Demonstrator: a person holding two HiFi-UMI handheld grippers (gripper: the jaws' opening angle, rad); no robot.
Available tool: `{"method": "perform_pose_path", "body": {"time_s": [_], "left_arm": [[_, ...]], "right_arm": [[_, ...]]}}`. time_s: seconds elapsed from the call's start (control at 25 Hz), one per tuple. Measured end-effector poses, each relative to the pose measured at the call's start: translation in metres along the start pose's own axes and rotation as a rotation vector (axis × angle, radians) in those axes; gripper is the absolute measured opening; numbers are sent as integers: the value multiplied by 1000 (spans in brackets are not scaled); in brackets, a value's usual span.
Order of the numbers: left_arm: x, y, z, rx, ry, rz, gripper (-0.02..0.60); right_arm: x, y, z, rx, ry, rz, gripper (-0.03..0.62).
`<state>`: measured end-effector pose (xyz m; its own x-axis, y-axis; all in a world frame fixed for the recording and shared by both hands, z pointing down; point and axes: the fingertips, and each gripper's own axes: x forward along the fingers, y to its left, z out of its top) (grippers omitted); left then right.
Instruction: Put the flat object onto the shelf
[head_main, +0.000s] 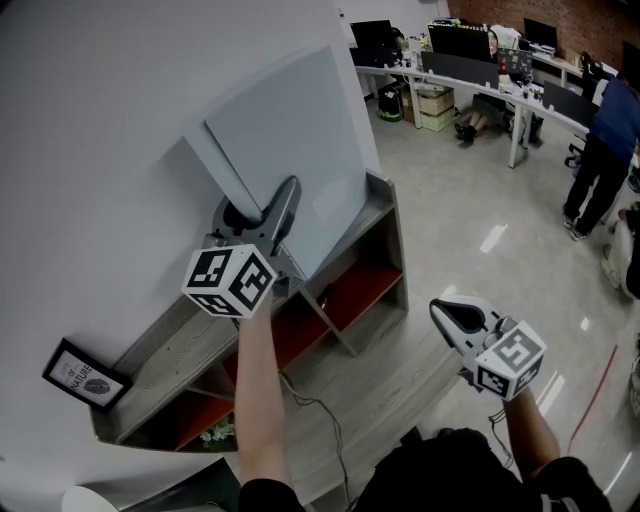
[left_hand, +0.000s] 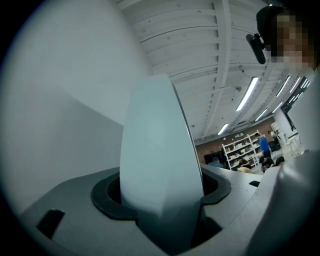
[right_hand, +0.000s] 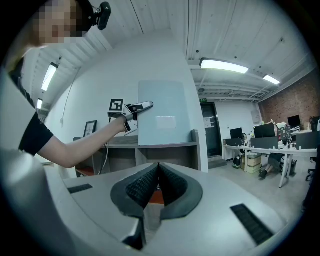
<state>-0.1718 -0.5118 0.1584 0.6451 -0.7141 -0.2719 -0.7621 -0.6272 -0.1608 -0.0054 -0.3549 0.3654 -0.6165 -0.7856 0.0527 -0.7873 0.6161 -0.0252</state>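
Note:
The flat object is a pale grey-blue board (head_main: 300, 150) standing on edge on top of the grey shelf unit (head_main: 170, 340) and leaning back against the white wall. My left gripper (head_main: 262, 205) straddles its lower left edge, one jaw in front and one behind. In the left gripper view the board (left_hand: 160, 160) rises between the jaws with dark gaps beside the pads, so this gripper (left_hand: 160, 200) is open around it. My right gripper (head_main: 445, 312) hangs low over the floor, shut and empty, its pads meeting (right_hand: 158, 167). It looks at the board (right_hand: 162, 112) and shelf (right_hand: 165, 146).
A framed picture (head_main: 85, 375) leans at the shelf's left end. Red lower shelves (head_main: 355, 295) and a cable (head_main: 320, 420) lie below. Desks with monitors (head_main: 470, 60) and a person in blue (head_main: 605, 150) are across the concrete floor.

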Motion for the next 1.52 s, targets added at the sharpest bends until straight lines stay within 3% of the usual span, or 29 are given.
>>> {"method": "perform_pose_path", "body": {"time_s": [0.4,0.72,1.52], "left_arm": [[-2,-4,-2,103,-3,-2,370],[-5,0,1,110,-28,11,414],[-40,-5,8,120,-50,18,422]], "right_arm": [[2,3,0,-4,11,9,12],[4,6,-1,-6,12,16,12],[6,18,2,-17,10,25,13]]}}
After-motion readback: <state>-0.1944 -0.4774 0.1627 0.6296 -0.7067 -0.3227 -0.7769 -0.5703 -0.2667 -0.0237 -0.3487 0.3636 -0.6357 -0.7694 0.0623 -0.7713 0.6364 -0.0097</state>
